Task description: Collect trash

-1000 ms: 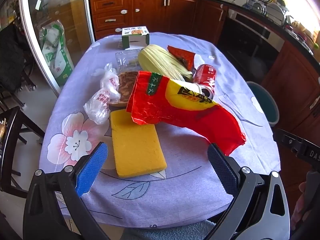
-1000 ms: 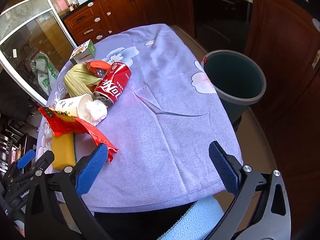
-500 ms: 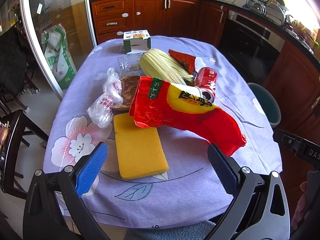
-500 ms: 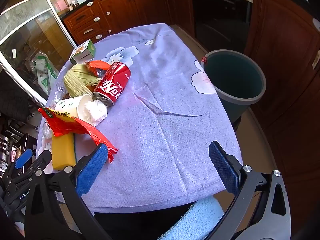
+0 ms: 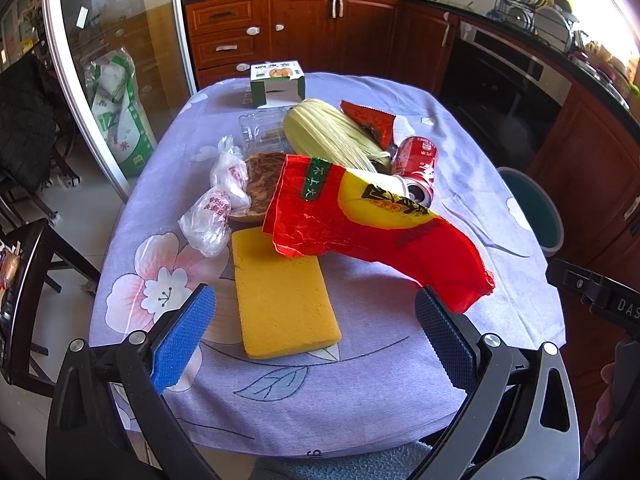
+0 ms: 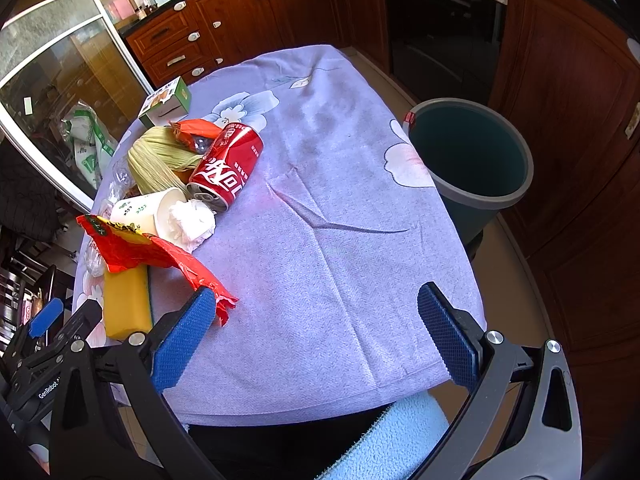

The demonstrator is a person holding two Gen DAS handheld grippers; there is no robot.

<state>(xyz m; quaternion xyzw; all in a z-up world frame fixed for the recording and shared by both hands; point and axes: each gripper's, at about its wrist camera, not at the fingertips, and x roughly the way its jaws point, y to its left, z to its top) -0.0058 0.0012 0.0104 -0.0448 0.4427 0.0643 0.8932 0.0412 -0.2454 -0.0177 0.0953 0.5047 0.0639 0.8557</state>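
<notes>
On the lilac floral tablecloth (image 5: 472,184): trash heaped around the cola can (image 6: 226,168).
Right view alone shows the whole bin (image 6: 468,184), beyond the can; left gripper (image 5: 314,332) and right gripper (image 6: 316,332) spread wide, empty; wood cabinets (image 5: 304,28) behind.

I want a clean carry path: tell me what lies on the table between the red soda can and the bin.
Nothing: in the right wrist view only bare lilac tablecloth lies between the red soda can and the bin, which stands beyond the table's edge.
</notes>
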